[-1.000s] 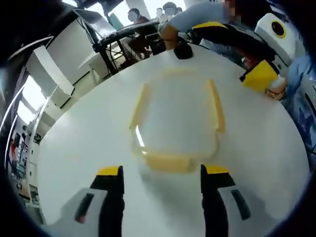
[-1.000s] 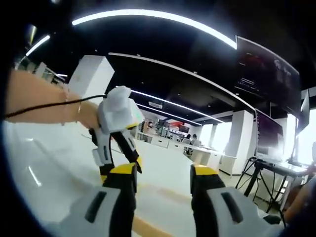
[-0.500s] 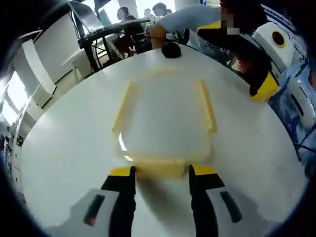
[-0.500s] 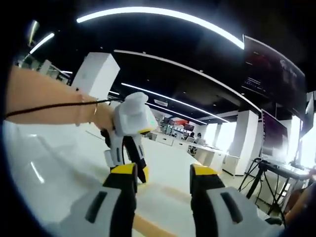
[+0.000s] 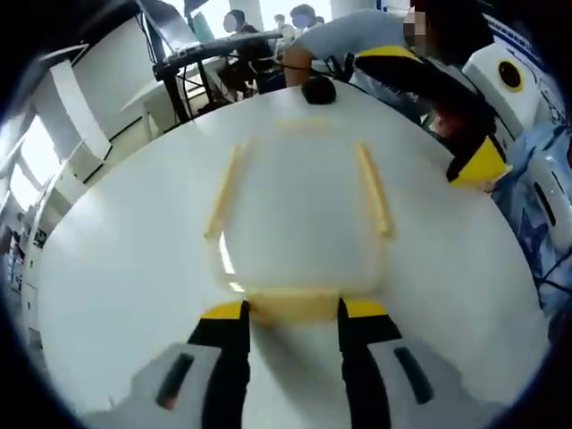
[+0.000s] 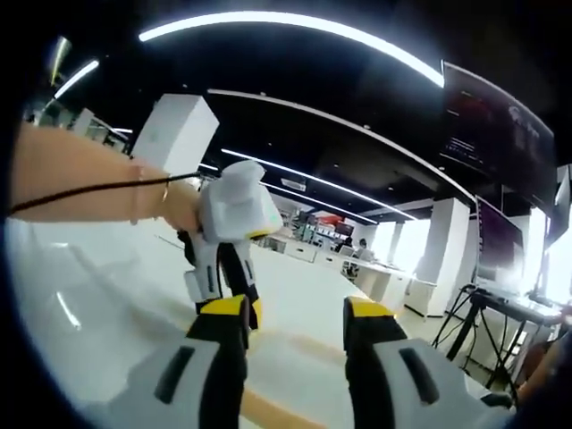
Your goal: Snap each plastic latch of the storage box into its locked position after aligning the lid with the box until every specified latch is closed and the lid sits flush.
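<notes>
The storage box (image 5: 299,214) sits on a white round table (image 5: 125,268), its clear lid on top and yellow latches along its sides. The near yellow latch (image 5: 295,304) lies just beyond and between the yellow tips of my left gripper (image 5: 293,311), whose jaws stand apart on either side of it. From the right edge of the left gripper view comes my right gripper (image 5: 478,161), held above the table beside the box. In the right gripper view, my right gripper (image 6: 297,308) is open and holds nothing; beyond it a hand holds the left gripper (image 6: 223,232) over the box's yellow edge (image 6: 264,409).
A black round object (image 5: 318,89) lies at the table's far edge. People sit behind it at a black stand (image 5: 206,58). White desks (image 6: 375,281), pillars and a tripod (image 6: 465,313) fill the room beyond the table.
My left gripper has come closer to the box, its jaws have narrowed, and the near latch now lies between its tips. The right gripper's jaws are unchanged.
</notes>
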### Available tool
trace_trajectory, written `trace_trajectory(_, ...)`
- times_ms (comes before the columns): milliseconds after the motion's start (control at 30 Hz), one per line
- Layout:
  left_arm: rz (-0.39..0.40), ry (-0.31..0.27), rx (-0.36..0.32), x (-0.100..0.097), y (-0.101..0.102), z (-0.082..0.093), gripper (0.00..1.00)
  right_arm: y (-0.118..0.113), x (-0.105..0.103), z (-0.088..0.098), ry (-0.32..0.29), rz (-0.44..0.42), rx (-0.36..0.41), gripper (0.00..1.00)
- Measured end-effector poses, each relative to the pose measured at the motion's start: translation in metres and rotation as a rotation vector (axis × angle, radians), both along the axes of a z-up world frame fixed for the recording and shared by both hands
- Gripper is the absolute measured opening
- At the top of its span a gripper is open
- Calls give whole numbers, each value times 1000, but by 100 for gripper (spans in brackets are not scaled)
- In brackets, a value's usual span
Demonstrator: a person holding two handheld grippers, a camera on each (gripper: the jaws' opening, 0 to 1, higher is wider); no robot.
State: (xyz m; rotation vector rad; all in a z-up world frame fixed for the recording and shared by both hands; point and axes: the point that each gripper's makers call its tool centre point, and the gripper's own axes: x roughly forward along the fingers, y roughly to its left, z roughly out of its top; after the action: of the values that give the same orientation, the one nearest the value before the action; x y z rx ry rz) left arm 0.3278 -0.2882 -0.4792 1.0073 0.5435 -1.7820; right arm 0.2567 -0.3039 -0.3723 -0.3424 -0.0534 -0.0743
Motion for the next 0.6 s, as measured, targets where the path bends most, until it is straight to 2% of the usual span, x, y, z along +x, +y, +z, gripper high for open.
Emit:
trace_trajectory(200,42,-6,18,-10,12,-2,38,0,1,-2,17,0,-22,42)
trace_trajectory(333,69,-13,28,-13,18,-2,38,0,1,5,16,-1,-37,42)
trace_trajectory(500,104,-12,41,-16,25,-2,38,10,0,39,4,87,-91,42)
trace_trajectory(600,112,-12,47,-17,28,-1,38,7,2,52,31,134,-126,42)
